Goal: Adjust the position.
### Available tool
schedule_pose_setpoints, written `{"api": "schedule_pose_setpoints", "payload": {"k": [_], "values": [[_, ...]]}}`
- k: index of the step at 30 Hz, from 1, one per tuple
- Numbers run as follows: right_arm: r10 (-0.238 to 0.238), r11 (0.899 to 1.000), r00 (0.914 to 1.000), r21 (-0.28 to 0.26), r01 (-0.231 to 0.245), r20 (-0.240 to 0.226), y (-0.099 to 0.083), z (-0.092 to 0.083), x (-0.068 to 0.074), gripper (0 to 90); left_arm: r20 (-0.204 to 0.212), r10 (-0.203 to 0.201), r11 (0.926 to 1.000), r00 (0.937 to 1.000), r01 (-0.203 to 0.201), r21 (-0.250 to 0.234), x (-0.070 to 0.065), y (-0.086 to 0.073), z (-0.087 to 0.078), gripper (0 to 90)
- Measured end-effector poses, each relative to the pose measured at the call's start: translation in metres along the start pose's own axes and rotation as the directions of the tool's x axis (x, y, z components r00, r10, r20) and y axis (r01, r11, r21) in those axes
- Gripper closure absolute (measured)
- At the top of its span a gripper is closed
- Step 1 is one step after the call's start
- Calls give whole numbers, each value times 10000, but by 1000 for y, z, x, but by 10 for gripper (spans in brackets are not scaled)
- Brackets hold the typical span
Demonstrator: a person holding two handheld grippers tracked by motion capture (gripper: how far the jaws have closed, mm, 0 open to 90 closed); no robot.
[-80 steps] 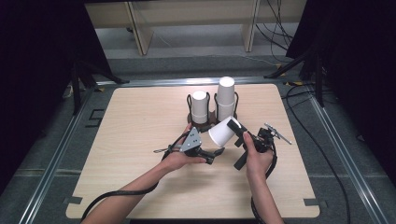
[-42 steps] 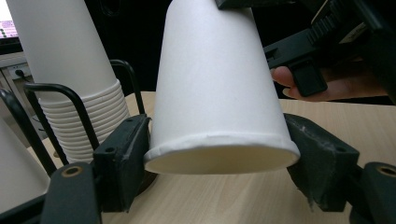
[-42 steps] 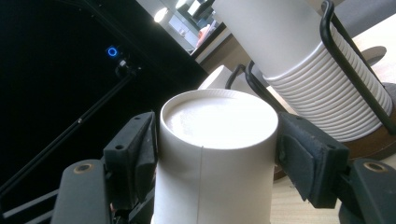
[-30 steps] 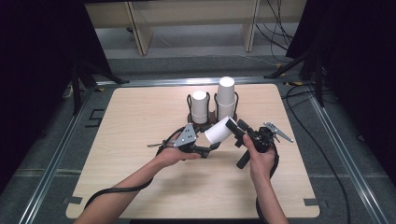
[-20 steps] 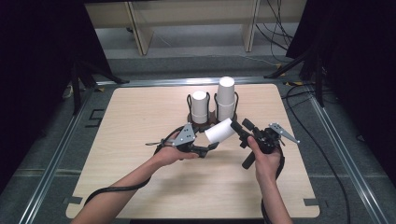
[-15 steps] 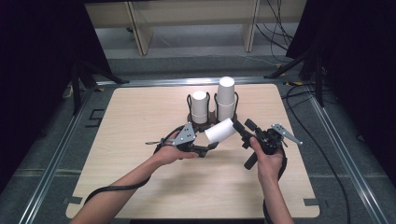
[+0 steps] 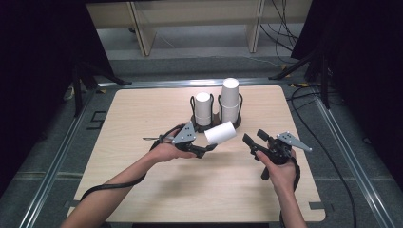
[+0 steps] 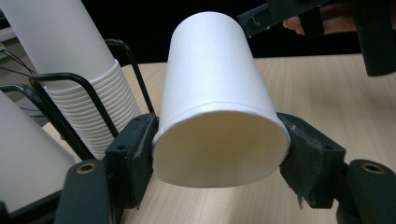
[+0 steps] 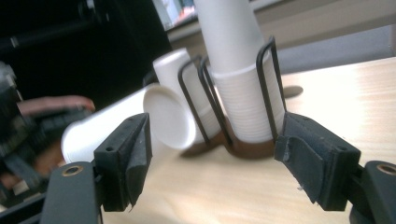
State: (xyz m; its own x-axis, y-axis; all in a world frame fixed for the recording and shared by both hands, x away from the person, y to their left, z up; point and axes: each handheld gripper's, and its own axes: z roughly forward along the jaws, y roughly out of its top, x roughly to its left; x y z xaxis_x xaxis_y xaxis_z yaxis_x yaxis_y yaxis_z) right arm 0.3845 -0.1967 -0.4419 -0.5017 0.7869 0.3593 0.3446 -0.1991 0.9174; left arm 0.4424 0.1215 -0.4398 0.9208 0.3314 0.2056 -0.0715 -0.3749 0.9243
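Your left gripper [image 7: 209,149] sits just left of centre in the high view, its jaws clamped on the rim end of a single white paper cup [image 7: 220,133] that lies on its side with its closed base pointing to the upper right. In the left gripper view the cup's open mouth [image 8: 219,142] faces the camera, pinched between both pads. Your right gripper [image 7: 253,138] hovers to the right of the cup, apart from it, jaws spread wide with nothing between them. Behind the cup, at upper centre, a black wire rack [image 7: 216,110] (two stacks of white paper cups [image 7: 229,100] stand in it) rests on the pale wooden worktop [image 7: 142,123].
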Motion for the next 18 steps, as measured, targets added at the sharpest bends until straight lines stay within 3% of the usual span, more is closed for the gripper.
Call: {"api": "schedule_pose_setpoints", "payload": {"k": [4,8,10,11,13,14,18], "values": [[-1049,9923,9944,667,1041,94,-2,-2,1,264,160,233,9986,9996,-241,477,6,7,-6,314],[-1889,9752,9820,1172,1877,-8,-6,-1,0,268,351,516,9939,9981,-548,958,10,12,-10,313],[-1785,9729,9839,1484,1775,-66,-9,0,3,268,474,633,9903,9969,-687,1208,11,15,-12,313],[-1951,9646,9806,1773,1953,-188,-9,-1,2,269,552,634,9890,9965,-701,1306,11,16,-12,313],[-2409,9569,9704,1630,2402,-156,-11,1,0,270,709,815,9831,9941,-919,1582,11,18,-12,313],[-2396,9543,9706,1777,2402,-251,-12,1,1,269,759,882,9809,9932,-999,1669,11,19,-12,313],[-2255,9576,9739,1777,2268,-275,-14,2,1,270,809,895,9788,9927,-1027,1774,12,22,-11,313]]}}
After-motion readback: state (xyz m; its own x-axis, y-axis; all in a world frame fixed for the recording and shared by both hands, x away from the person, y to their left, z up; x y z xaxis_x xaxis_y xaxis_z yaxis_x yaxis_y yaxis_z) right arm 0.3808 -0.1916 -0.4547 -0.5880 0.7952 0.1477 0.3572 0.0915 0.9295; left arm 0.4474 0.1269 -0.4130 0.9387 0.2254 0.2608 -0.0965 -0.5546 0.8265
